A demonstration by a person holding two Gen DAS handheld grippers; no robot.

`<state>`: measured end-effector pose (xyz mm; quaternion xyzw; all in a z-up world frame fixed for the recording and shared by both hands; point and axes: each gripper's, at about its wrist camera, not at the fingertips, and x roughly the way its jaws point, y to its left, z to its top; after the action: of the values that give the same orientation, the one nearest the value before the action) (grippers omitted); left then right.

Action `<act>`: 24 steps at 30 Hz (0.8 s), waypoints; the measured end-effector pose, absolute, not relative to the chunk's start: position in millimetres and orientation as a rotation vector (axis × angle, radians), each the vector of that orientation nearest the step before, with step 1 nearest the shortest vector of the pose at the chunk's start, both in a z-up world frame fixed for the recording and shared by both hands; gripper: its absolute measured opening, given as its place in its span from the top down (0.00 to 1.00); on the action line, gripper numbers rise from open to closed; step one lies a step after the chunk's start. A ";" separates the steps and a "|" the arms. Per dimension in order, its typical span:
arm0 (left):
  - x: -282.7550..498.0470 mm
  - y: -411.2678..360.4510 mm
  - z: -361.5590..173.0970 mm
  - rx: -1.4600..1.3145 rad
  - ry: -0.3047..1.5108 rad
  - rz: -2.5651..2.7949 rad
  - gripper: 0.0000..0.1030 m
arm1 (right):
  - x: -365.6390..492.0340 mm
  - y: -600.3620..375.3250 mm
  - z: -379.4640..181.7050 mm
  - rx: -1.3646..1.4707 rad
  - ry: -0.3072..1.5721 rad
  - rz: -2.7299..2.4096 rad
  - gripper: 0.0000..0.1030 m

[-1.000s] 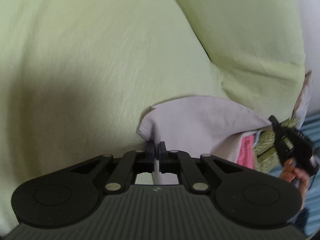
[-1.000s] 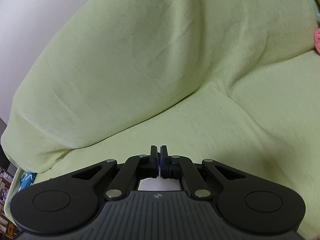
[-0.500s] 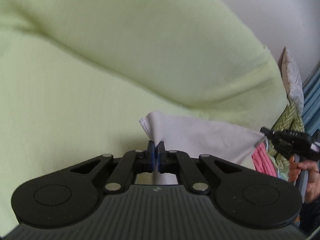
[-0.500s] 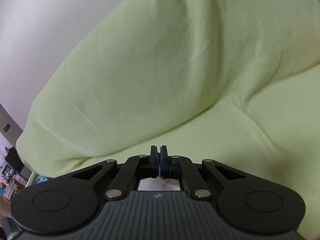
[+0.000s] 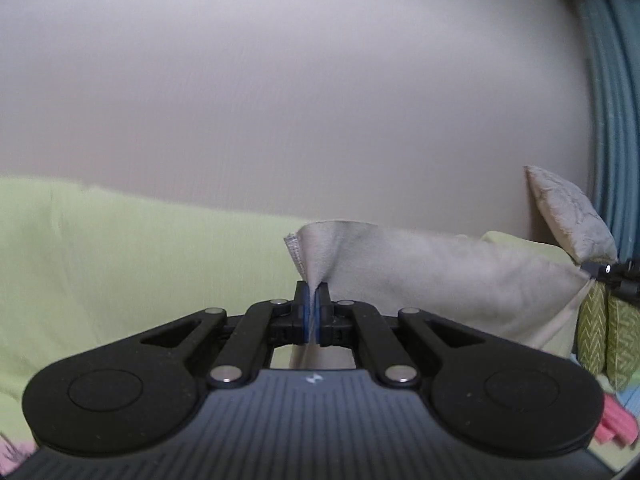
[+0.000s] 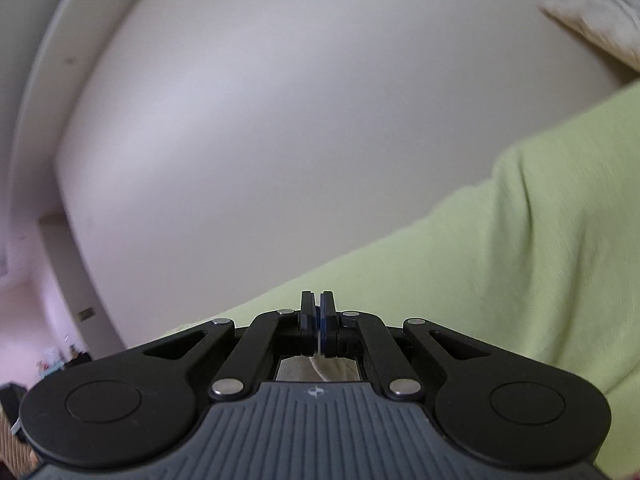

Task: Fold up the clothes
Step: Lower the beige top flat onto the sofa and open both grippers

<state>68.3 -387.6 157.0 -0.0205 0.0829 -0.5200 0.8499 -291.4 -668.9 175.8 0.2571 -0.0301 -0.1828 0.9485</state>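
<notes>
Pale wall (image 5: 280,100), taut matte grey cloth (image 5: 440,280)

We see a sofa under a light green cover (image 5: 120,248), its back rising against a pale wall (image 5: 320,100). At its far right end a grey cushion (image 5: 568,216) stands on one corner, with green patterned cushions (image 5: 608,336) below it. Something pink (image 5: 618,424) lies on the seat near them.
</notes>
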 end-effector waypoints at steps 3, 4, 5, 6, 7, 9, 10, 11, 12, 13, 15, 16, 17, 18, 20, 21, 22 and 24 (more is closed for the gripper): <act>58.4 -366.5 115.1 -0.004 0.228 -1.108 1.00 | -311.9 -639.2 151.2 0.490 -0.018 -0.339 0.99; 54.7 -361.3 92.3 0.020 0.257 -1.105 1.00 | -318.3 -628.1 136.7 0.489 0.010 -0.329 0.99; 50.9 -356.3 68.3 0.046 0.288 -1.101 1.00 | -323.7 -616.0 119.1 0.491 0.051 -0.322 0.99; 47.1 -351.4 44.2 0.071 0.319 -1.097 1.00 | -328.9 -603.5 100.2 0.495 0.096 -0.315 0.99; 42.9 -342.4 18.5 0.102 0.361 -1.085 1.00 | -333.3 -589.4 75.8 0.505 0.156 -0.312 0.99; 34.9 -325.5 -34.6 0.158 0.461 -1.067 1.00 | -342.1 -560.6 27.0 0.526 0.277 -0.308 0.99; 30.4 -320.3 -60.9 0.188 0.521 -1.057 0.99 | -346.5 -545.0 1.8 0.551 0.346 -0.321 0.99; 25.7 -315.3 -87.1 0.219 0.582 -1.045 0.99 | -347.9 -534.5 -24.8 0.578 0.416 -0.339 0.98; 21.8 -309.3 -109.4 0.247 0.638 -1.020 0.99 | -349.3 -524.6 -50.7 0.610 0.486 -0.355 0.96; 18.1 -303.2 -131.0 0.273 0.693 -0.992 0.99 | -350.2 -517.8 -73.9 0.663 0.556 -0.366 0.92; 13.2 -289.2 -159.1 0.299 0.781 -0.942 0.99 | -352.5 -503.8 -118.0 0.764 0.687 -0.388 0.82; 13.2 -279.5 -163.7 0.288 0.805 -0.927 0.99 | -357.0 -494.4 -128.8 0.790 0.711 -0.399 0.80; 13.4 -269.5 -167.0 0.273 0.826 -0.912 0.97 | -363.4 -484.4 -134.2 0.815 0.714 -0.409 0.75; 13.7 -259.5 -170.2 0.258 0.847 -0.897 0.95 | -367.1 -481.6 -137.9 0.840 0.711 -0.422 0.67; 17.3 -250.2 -170.7 0.202 0.883 -0.886 0.92 | -374.2 -477.1 -144.7 0.891 0.701 -0.449 0.63; 19.1 -245.9 -170.7 0.173 0.900 -0.880 0.88 | -377.4 -479.2 -145.8 0.919 0.683 -0.467 0.63; 25.0 -241.2 -170.9 0.140 0.924 -0.880 0.84 | -380.5 -481.3 -146.9 0.948 0.665 -0.484 0.63; 38.7 -232.3 -172.3 0.059 0.978 -0.891 0.69 | -384.2 -487.8 -151.0 1.012 0.619 -0.518 0.62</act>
<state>38.7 -232.3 -172.3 0.0272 0.4542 -0.4137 0.7885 -384.2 -487.8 -151.0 0.4712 0.2884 -0.2412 0.7979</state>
